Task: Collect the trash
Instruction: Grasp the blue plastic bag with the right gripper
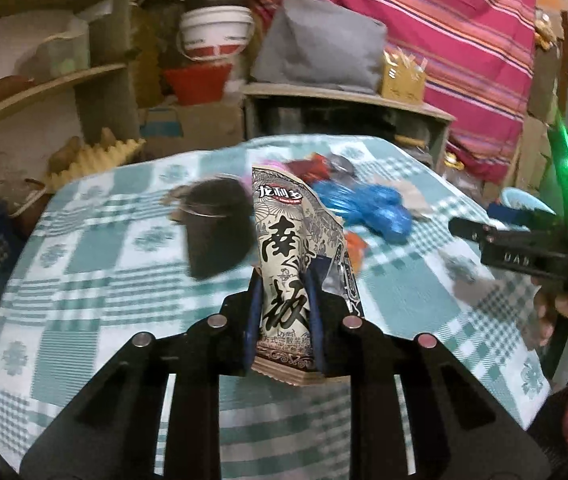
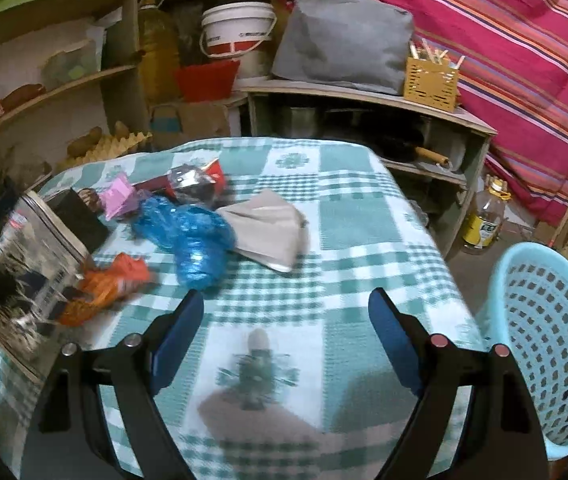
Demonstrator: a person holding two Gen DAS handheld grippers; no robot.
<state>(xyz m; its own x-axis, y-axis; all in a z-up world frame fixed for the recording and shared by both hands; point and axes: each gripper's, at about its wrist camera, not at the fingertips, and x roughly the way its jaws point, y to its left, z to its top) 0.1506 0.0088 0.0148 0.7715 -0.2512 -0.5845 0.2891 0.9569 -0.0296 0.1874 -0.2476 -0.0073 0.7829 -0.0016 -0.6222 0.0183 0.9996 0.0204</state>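
Observation:
My left gripper is shut on a beige snack bag with black Chinese print, held upright above the checked tablecloth. The same bag shows at the left of the right wrist view. My right gripper is open and empty above the cloth. More trash lies on the table: a crumpled blue plastic bag, an orange wrapper, a grey paper napkin, a pink wrapper, a red and silver wrapper. A light blue basket stands at the table's right edge.
A dark cup stands on the table behind the held bag. Shelves with buckets, a grey cushion and a yellow holder stand behind the table. An oil bottle sits on the floor at right.

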